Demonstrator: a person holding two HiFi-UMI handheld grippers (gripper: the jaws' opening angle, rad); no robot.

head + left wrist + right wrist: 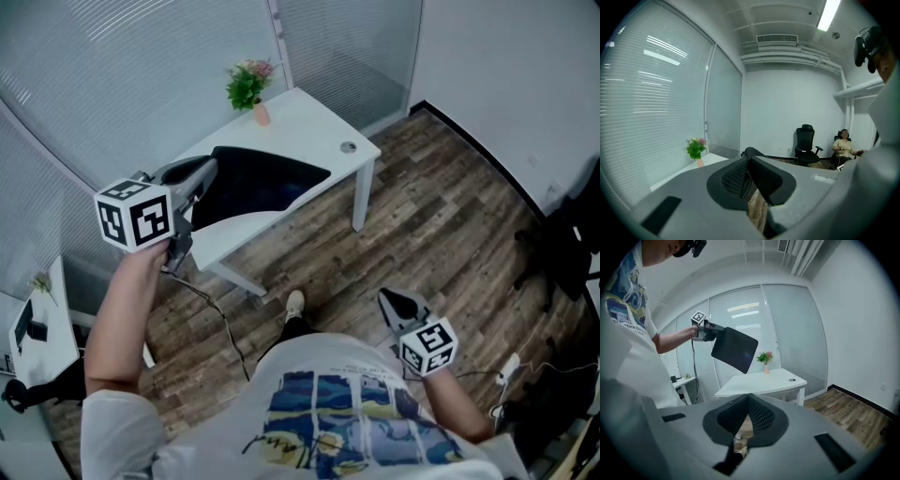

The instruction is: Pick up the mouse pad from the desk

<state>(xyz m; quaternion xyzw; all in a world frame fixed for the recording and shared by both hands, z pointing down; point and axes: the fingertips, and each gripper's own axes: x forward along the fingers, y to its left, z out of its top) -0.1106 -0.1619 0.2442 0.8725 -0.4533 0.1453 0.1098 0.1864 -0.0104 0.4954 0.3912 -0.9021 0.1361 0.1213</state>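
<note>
Wood-plank flooring [441, 216] and slatted glass walls fill the head view, with a white desk [319, 127] standing beyond the fingers of both tools. The left gripper [204, 173] is held up in front. The black mouse pad [258, 183] juts forward from its fingertips, in the air over the desk and not lying on it, so I judge the pick-up as good as done. A potted plant [247, 86] sits at the desk's far edge, well beyond the pad. The right gripper [398, 305] hangs low beside the person's hip, far from the desk, probably idle because one tool is enough for so light a sheet.

In the left gripper view, the left gripper [749, 159] has its fingers drawn narrow, the tips all but meeting, as a thin sheet requires. The pad itself hardly shows here, at most as a dark sliver just past the tips. The plant [695, 149] lies ahead and to the left of them, and an office chair [805, 143] and a seated person [843, 146] are far ahead to the right.

In the right gripper view, the right gripper [748, 397] has its fingers closed on each other with nothing between them. Only floor shows through the gap behind the tips. Above and to the left of them, the left gripper [710, 331] pinches the mouse pad [735, 349] by its upper edge. The pad hangs slanted, clear of the desk [759, 380] below.
</note>
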